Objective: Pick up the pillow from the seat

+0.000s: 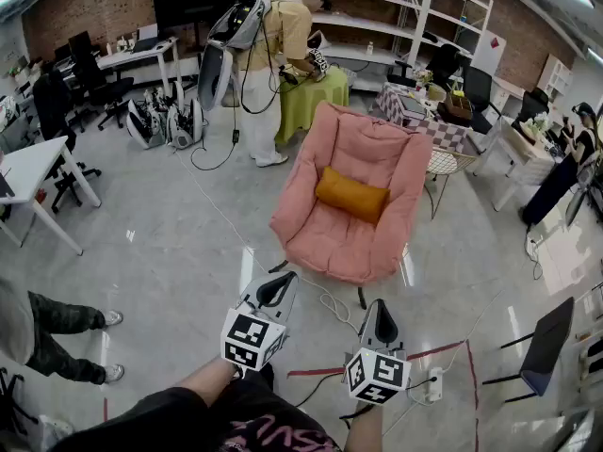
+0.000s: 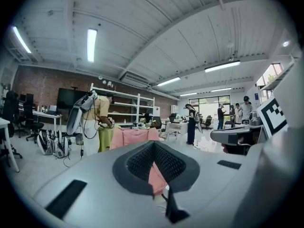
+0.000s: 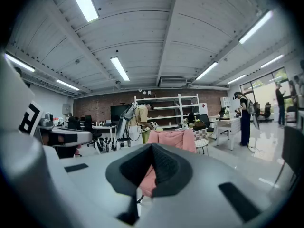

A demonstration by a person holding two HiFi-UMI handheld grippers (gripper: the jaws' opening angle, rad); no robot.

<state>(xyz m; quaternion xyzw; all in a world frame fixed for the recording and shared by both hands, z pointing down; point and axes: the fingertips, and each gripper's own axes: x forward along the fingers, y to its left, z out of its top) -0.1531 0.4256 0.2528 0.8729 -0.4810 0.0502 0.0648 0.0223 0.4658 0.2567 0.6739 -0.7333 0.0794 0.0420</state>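
Note:
An orange pillow (image 1: 351,195) lies across the seat of a pink padded armchair (image 1: 325,243) in the middle of the head view. My left gripper (image 1: 276,291) and right gripper (image 1: 379,322) hover side by side over the floor in front of the chair, well short of it, both shut and empty. In the left gripper view the pink armchair (image 2: 134,137) shows beyond the closed jaws. The right gripper view shows the armchair (image 3: 172,139) straight ahead. The pillow is hidden in both gripper views.
A person in a yellow top (image 1: 268,73) stands behind the chair by a green-draped table (image 1: 311,97). A white side table (image 1: 441,163) stands right of the chair. Cables (image 1: 330,304) and a power strip (image 1: 434,384) lie on the floor near my grippers. A seated person's legs (image 1: 57,342) are at left.

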